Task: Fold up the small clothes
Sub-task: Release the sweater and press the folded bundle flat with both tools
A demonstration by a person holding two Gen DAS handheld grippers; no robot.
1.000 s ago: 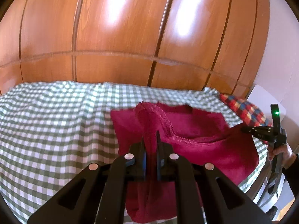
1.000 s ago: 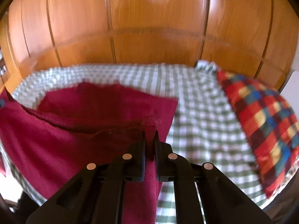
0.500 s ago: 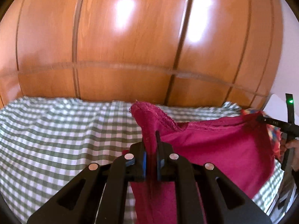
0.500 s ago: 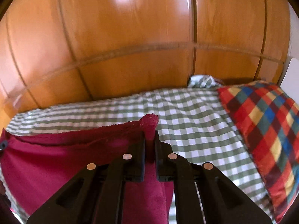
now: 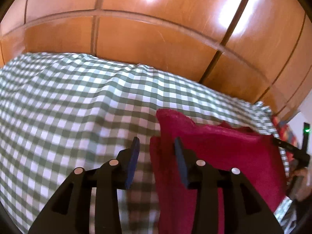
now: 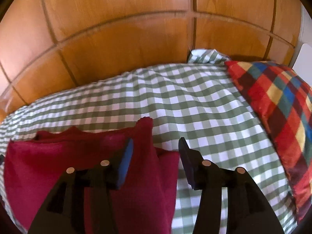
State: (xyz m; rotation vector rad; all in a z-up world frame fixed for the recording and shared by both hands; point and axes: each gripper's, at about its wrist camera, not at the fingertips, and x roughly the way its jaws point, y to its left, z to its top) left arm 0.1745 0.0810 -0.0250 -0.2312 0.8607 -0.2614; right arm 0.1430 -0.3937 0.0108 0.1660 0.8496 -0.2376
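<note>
Crimson garment (image 5: 224, 152) folded on green-checked bedcover (image 5: 68, 105), left gripper (image 5: 157, 146) jaws opening, corner loose between pads, right gripper (image 6: 156, 146) jaws opening, opposite corner likewise unpinched, plaid pillow (image 6: 276, 101) nearby

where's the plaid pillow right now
In the right wrist view the plaid pillow lies at the far right on the green checked bedspread, apart from the red garment at lower left.

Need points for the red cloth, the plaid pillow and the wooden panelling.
red cloth (image 6: 48, 165): right wrist view, flat folded top layer.
plaid pillow (image 6: 276, 105): right wrist view, middle of its checked face.
wooden panelling (image 5: 146, 42): left wrist view, panel behind the bed.
</note>
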